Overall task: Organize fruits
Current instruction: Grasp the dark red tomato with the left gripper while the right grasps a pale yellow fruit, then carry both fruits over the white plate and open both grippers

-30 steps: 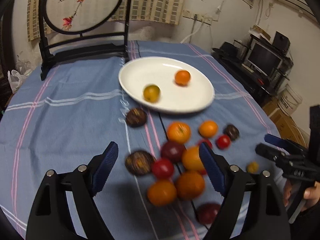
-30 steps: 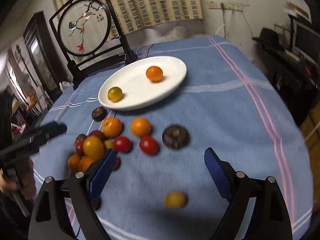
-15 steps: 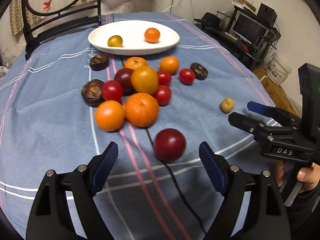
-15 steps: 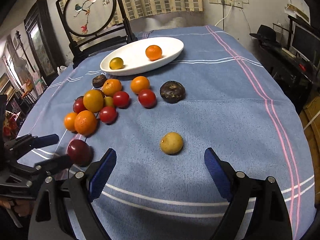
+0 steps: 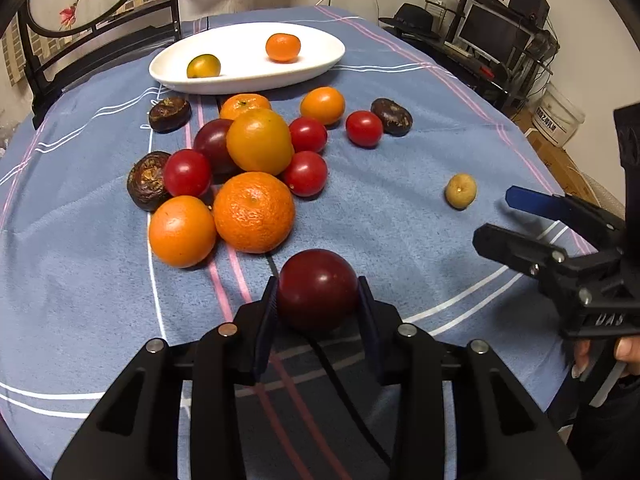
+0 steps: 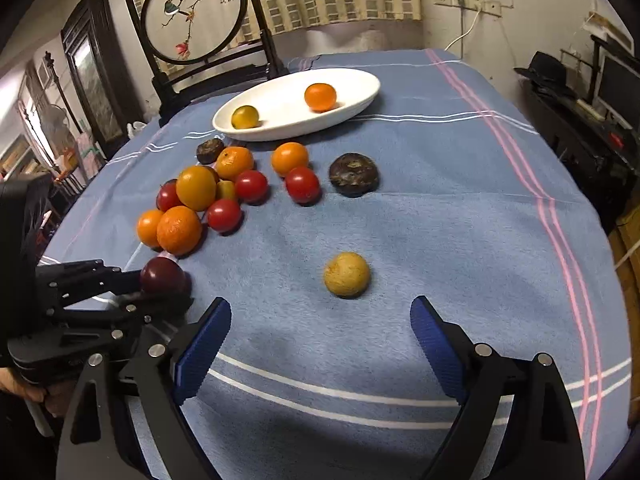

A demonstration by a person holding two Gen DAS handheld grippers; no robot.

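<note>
**Left grip closes on the dark red fruit**

Half a second ago the left hand-held gripper stood spread before the dark red fruit; now its pads pinch that fruit on both sides, low on the bench, near the front of the pile. The pick looks made, so carrying it to the white plate comes next. The right hand-held gripper stays spread, empty, facing the small yellow fruit. Only the right view shows that gap; only the left shows both pads touching.

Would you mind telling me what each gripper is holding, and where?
The left gripper clamps the dark red plum across its sides; the right gripper is open, holding nothing.
</note>
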